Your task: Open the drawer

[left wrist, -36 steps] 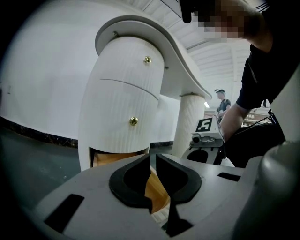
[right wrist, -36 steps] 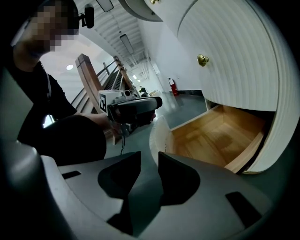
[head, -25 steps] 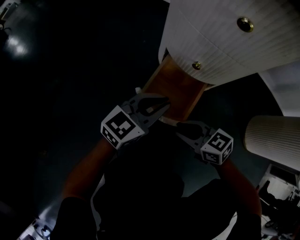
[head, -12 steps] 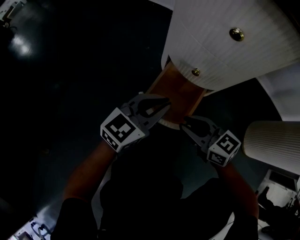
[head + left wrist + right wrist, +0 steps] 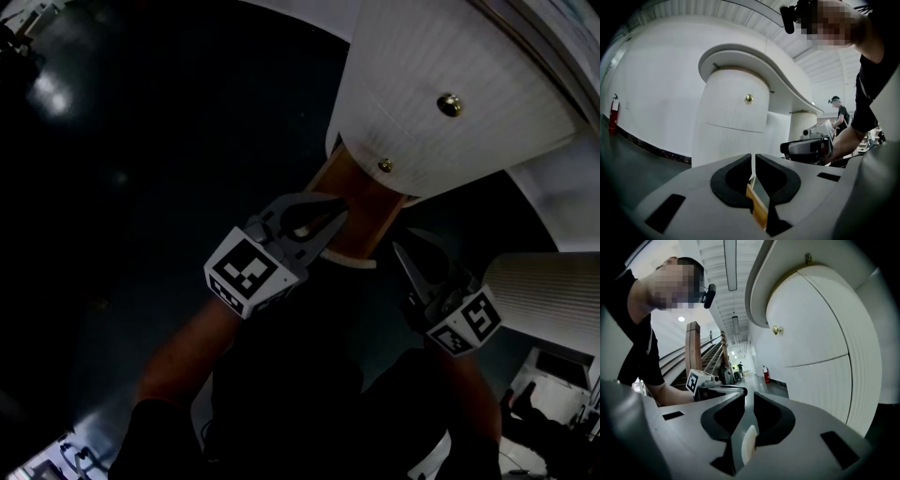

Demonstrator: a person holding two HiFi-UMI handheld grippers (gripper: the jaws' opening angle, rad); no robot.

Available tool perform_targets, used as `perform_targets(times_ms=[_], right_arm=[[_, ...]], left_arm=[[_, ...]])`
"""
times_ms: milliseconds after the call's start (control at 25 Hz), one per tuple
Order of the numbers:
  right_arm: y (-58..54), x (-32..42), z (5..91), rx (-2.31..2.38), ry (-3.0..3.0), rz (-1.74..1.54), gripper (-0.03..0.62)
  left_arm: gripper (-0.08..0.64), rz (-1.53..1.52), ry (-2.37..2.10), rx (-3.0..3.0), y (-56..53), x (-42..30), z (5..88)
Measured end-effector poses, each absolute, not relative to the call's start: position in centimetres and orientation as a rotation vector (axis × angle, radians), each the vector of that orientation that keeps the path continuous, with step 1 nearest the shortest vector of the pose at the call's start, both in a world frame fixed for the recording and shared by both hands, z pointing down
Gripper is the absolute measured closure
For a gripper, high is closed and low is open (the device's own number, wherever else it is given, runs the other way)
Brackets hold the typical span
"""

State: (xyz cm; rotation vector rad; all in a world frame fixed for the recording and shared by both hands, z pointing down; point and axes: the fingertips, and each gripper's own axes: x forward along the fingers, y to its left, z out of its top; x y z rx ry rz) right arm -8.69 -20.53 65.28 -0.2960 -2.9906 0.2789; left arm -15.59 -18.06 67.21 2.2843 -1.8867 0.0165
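The white ribbed cabinet [image 5: 441, 66] carries two brass knobs, an upper knob [image 5: 449, 104] and a lower knob [image 5: 384, 166]. Beneath them a drawer [image 5: 361, 202] stands pulled out, showing its brown wooden inside and white front rim [image 5: 352, 261]. My left gripper [image 5: 330, 214] hovers over the drawer's near left corner, shut and empty; the left gripper view shows its tips [image 5: 753, 157] together below a knob [image 5: 749, 98]. My right gripper [image 5: 401, 248] is raised off the drawer's right side. Its jaws [image 5: 749, 397] have just been closing to a narrow gap with nothing between them.
A white ribbed column [image 5: 548, 300] stands close to the right gripper. A curved counter [image 5: 754, 61] overhangs the cabinet. Dark floor [image 5: 141, 187] spreads to the left. A fire extinguisher [image 5: 613, 115] stands on the far wall, and a person [image 5: 841, 115] is in the background.
Both grippers have risen. The right gripper swung right, away from the drawer's front rim, and its jaws narrowed. The left stays over the drawer's corner.
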Motion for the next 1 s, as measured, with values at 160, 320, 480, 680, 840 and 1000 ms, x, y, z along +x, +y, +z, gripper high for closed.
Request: perform_targets(times_ms=[160,320,480,680,840,1000], right_arm=[[-20.3,-8.3,60.7,-0.269,-3.039,0.341,0.541],[-18.5,-6.9,54.6,-0.179,-3.079,0.31,0.546],[-17.3,-5.3,47.5,-0.134,-3.07,0.349,0.552],[-15.4,-4.1,39.1,-0.168,-3.03,0.344,0.558],[-14.6,-2.3,32.2,-0.145,-3.015,0.385,0.563],[-14.3,-0.9,26.1,-0.119,-3.011,0.417,0.565]], left_arm=[[0.54,0.018,-1.925,2.307,-18.4,-15.2,62.3],[0.548,0.079,-1.935,2.343,-16.6,-12.6,56.0],[0.548,0.08,-1.915,2.298,-15.1,-10.7,49.5],[0.549,0.125,-1.927,2.272,-13.6,-9.1,40.5],[0.549,0.136,-1.941,2.249,-12.3,-7.7,33.2],[0.549,0.153,-1.946,2.232,-11.5,-6.3,26.7]])
